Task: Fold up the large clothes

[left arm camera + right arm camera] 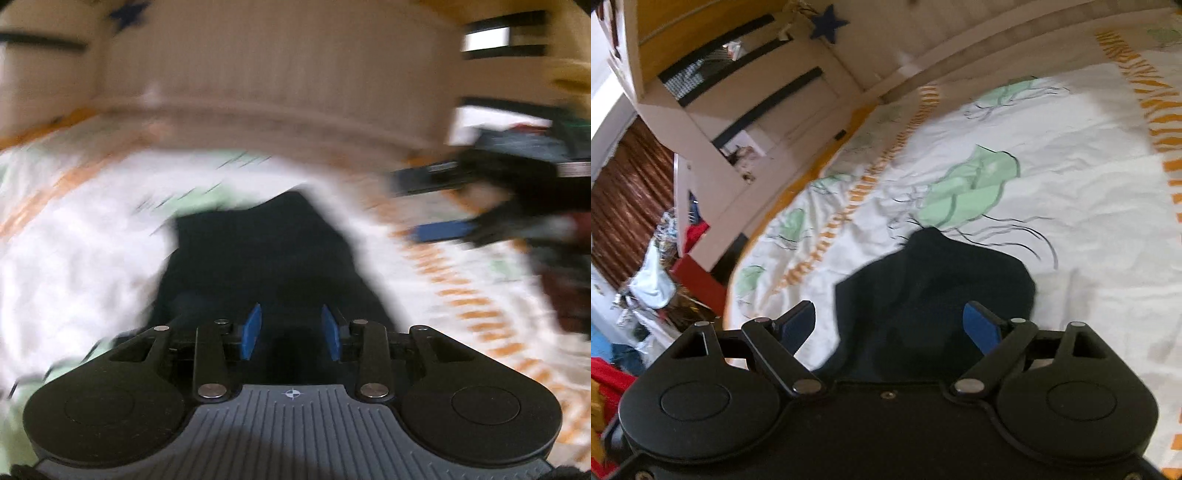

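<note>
matt dark cloth garment on a creased printed cotton-like sheet; pale painted wood headboard.

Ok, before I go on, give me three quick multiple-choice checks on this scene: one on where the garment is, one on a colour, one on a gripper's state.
1. Where does the dark garment lie?
A. on the printed bedsheet
B. on a wooden chair
C. in a laundry basket

2. What colour are the pads on the fingers?
A. red
B. blue
C. yellow

3. How does the right gripper stand?
A. shut on the garment
B. shut on nothing
C. open

Answers:
1 A, the sheet with green shapes and orange stripes surrounds the garment.
2 B, blue pads show in both wrist views.
3 C, its fingers stand wide apart above the cloth.
</note>
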Demonstrator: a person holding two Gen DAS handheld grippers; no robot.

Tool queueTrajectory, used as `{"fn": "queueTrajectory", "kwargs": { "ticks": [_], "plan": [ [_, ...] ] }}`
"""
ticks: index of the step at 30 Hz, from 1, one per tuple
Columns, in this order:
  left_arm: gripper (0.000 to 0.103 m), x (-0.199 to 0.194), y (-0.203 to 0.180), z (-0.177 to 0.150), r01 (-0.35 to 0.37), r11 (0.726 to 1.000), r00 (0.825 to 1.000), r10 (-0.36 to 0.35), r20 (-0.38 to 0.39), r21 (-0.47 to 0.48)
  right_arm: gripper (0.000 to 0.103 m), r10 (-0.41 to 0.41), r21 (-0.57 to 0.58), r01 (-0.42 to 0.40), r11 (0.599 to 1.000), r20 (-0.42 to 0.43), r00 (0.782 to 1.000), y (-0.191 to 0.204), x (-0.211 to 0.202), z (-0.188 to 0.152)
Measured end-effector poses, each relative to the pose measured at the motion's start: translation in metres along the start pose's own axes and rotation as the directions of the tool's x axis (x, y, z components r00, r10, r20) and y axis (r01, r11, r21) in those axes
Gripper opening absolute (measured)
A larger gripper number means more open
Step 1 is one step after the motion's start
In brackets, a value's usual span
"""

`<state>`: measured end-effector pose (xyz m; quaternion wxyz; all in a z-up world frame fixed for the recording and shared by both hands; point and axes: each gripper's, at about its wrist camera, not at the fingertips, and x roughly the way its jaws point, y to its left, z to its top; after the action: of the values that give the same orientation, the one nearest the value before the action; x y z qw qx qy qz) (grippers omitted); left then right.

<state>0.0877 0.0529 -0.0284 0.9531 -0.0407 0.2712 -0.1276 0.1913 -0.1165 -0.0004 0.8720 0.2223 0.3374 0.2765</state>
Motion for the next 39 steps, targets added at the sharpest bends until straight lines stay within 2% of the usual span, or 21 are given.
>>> {"fn": "queueTrajectory", "kwargs": {
  "ticks": [1,3,4,10,14,16,18,21,22,25,27,30,32,33,34,37,38,39],
  "plan": [
    [0.035,0.008,0.007,-0.007,-0.042,0.998,0.998,0.040,-0.038,-0.037,0.089,-0.014,-0.011,0.014,1.000,0.000,1.000,0.002,0.005,-0.002],
    [0.035,0.024,0.024,-0.018,-0.044,0.993,0.995,0.034,-0.094,-0.112,0.089,-0.041,-0.043,0.041,0.998,0.002,0.999,0.002,0.005,-0.006],
    [0.035,0.025,0.027,-0.022,-0.042,0.991,0.995,0.031,-0.092,-0.128,0.089,-0.061,-0.068,0.061,0.996,0.004,0.998,0.003,0.007,-0.008],
    [0.035,0.022,0.023,-0.022,-0.053,0.994,0.996,0.046,-0.080,-0.092,0.089,-0.201,-0.240,0.206,0.949,0.044,0.979,0.018,0.031,-0.005],
    [0.035,0.021,0.025,-0.028,-0.047,0.994,0.996,0.040,-0.076,-0.093,0.088,-0.282,-0.250,0.287,0.925,0.057,0.958,0.009,0.065,0.009],
    [0.035,0.018,0.026,-0.029,-0.046,0.995,0.996,0.039,-0.075,-0.092,0.088,-0.344,-0.221,0.342,0.913,0.028,0.938,-0.005,0.088,0.018],
    [0.035,0.016,0.027,-0.030,-0.048,0.995,0.996,0.042,-0.073,-0.087,0.090,-0.397,-0.177,0.383,0.907,-0.050,0.917,-0.024,0.114,0.023],
    [0.035,0.016,0.029,-0.030,-0.051,0.995,0.996,0.044,-0.075,-0.090,0.095,-0.429,-0.142,0.409,0.901,-0.163,0.889,-0.046,0.143,0.013],
    [0.035,0.015,0.029,-0.030,-0.050,0.995,0.996,0.044,-0.075,-0.090,0.099,-0.424,-0.119,0.409,0.905,-0.172,0.889,-0.053,0.146,0.010],
    [0.035,0.013,0.027,-0.029,-0.053,0.995,0.996,0.047,-0.075,-0.080,0.099,-0.373,-0.028,0.373,0.927,-0.163,0.914,-0.065,0.136,0.006],
    [0.035,0.013,0.027,-0.029,-0.055,0.996,0.996,0.049,-0.075,-0.076,0.099,-0.363,-0.046,0.360,0.932,-0.133,0.922,-0.061,0.126,0.005],
    [0.035,0.012,0.028,-0.029,-0.056,0.995,0.996,0.050,-0.077,-0.078,0.101,-0.376,-0.082,0.371,0.925,-0.071,0.924,-0.050,0.106,0.005],
    [0.035,0.011,0.027,-0.029,-0.062,0.995,0.995,0.055,-0.079,-0.079,0.101,-0.394,-0.090,0.390,0.916,-0.026,0.919,-0.045,0.091,0.005],
    [0.035,0.010,0.026,-0.030,-0.064,0.995,0.995,0.059,-0.076,-0.077,0.101,-0.419,-0.086,0.417,0.905,-0.016,0.908,-0.045,0.086,0.007],
    [0.035,0.010,0.024,-0.030,-0.068,0.995,0.995,0.063,-0.073,-0.070,0.102,-0.437,-0.074,0.435,0.897,-0.015,0.899,-0.049,0.087,0.015],
    [0.035,0.010,0.022,-0.030,-0.082,0.995,0.994,0.078,-0.075,-0.052,0.102,-0.431,-0.004,0.431,0.902,-0.049,0.901,-0.062,0.089,0.036],
    [0.035,0.011,0.021,-0.031,-0.086,0.995,0.994,0.082,-0.076,-0.048,0.102,-0.451,0.005,0.452,0.892,-0.034,0.892,-0.061,0.089,0.040],
    [0.035,0.010,0.021,-0.031,-0.086,0.995,0.994,0.082,-0.073,-0.045,0.102,-0.489,0.011,0.490,0.872,-0.012,0.872,-0.061,0.088,0.046]
  ]
}}
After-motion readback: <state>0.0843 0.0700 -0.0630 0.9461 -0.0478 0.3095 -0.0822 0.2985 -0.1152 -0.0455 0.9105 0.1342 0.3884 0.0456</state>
